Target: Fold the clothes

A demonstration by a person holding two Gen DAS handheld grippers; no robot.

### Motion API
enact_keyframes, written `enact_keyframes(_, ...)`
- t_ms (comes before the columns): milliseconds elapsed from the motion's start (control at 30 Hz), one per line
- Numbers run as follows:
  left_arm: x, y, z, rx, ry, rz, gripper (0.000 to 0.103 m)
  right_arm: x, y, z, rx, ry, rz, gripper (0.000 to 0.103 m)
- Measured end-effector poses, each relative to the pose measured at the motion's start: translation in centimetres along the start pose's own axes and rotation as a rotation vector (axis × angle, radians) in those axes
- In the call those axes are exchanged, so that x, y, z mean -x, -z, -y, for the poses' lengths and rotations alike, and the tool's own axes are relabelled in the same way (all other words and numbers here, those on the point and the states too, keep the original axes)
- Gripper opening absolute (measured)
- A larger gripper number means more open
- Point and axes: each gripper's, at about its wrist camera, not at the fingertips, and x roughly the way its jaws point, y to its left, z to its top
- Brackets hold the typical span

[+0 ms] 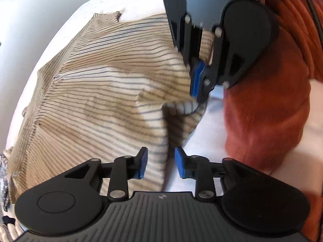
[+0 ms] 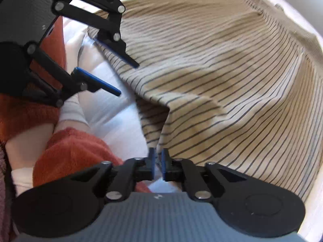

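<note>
Striped garment [image 1: 97,92] beyond parted jaws

A home bedroom: white quilted bed [image 1: 141,2].

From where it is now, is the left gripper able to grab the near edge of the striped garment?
Probably yes: the left gripper is open right above the striped garment edge, nothing between.

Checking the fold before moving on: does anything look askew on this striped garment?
Yes. The beige dark-striped knit garment lies rumpled on the white bedding, its near edge bunched into a raised ridge.
</note>
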Motion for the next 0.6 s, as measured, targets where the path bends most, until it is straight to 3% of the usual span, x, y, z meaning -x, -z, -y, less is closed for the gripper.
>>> enact_keyframes(33,0.2,0.4,-0.2,-0.011,0.002,0.0,0.033,0.1,0.0,-0.1,0.0,0.013,0.006,0.029)
enact_keyframes(133,0.4,1.5,-1.1,-0.031,0.012,-0.01,0.04,0.2,0.1,-0.3,0.008,0.046,0.018,0.031)
enact_keyframes(367,-0.5,3.1,-2.2,-0.072,0.063,-0.034,0.041,-0.2,-0.4,-1.7,0.095,0.1,0.015,0.038)
enact_keyframes(433,-0.9,3.5,-2.6,-0.053,0.083,-0.041,0.043,-0.4,-0.8,-1.8,0.109,0.11,0.015,0.055)
enact_keyframes(467,-1.2,3.6,-2.8,-0.046,0.087,-0.046,0.044,-0.5,-1.0,-1.8,0.102,0.12,0.012,0.057)
enact_keyframes(567,-2.2,3.9,-2.6,-0.058,0.088,-0.077,0.045,-1.6,-1.3,-1.4,0.095,0.122,-0.016,0.05)
enact_keyframes(600,-2.3,4.0,-2.4,-0.062,0.091,-0.076,0.045,-1.7,-1.3,-1.2,0.084,0.12,-0.019,0.036)
